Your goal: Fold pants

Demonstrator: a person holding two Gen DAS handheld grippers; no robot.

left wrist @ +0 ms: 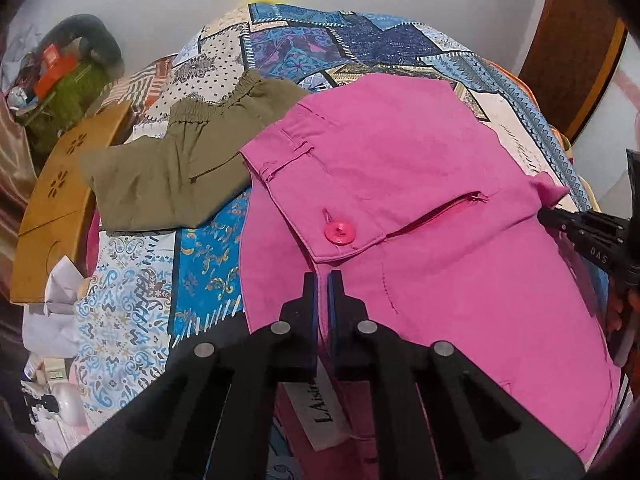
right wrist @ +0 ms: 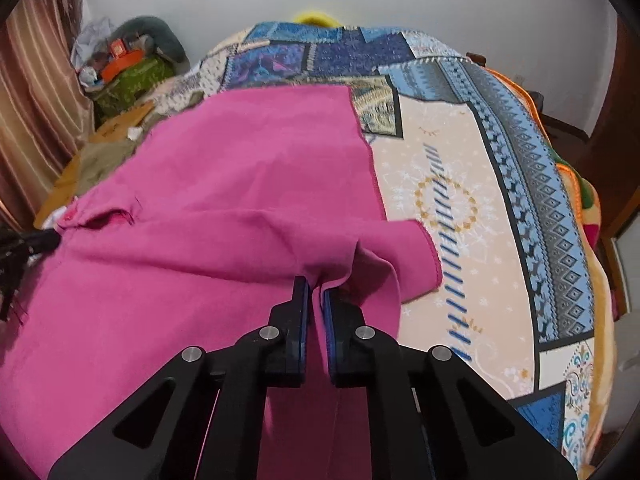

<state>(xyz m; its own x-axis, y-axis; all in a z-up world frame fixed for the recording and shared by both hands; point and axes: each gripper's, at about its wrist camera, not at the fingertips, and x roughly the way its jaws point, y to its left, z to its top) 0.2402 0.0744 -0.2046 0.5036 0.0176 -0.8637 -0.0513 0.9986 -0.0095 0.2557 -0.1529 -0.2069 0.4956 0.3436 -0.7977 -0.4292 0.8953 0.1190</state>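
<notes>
Pink pants (left wrist: pixel 420 184) lie spread on a patterned bed, waistband toward me, with a pink button (left wrist: pixel 339 233) and an open zipper. My left gripper (left wrist: pixel 322 280) is shut on the waistband edge near the button, over a white label. My right gripper (right wrist: pixel 316 286) is shut on a raised fold of the pink pants (right wrist: pixel 224 200) at the other waist side. It also shows in the left wrist view (left wrist: pixel 548 215) at the right edge. The left gripper shows at the left edge of the right wrist view (right wrist: pixel 48 236).
Olive green pants (left wrist: pixel 180 164) lie folded left of the pink ones. A wooden board (left wrist: pixel 60 196) leans at the bed's left edge. Clutter and a green bag (left wrist: pixel 68 92) sit at the far left. The patterned bedspread (right wrist: pixel 460 200) stretches to the right.
</notes>
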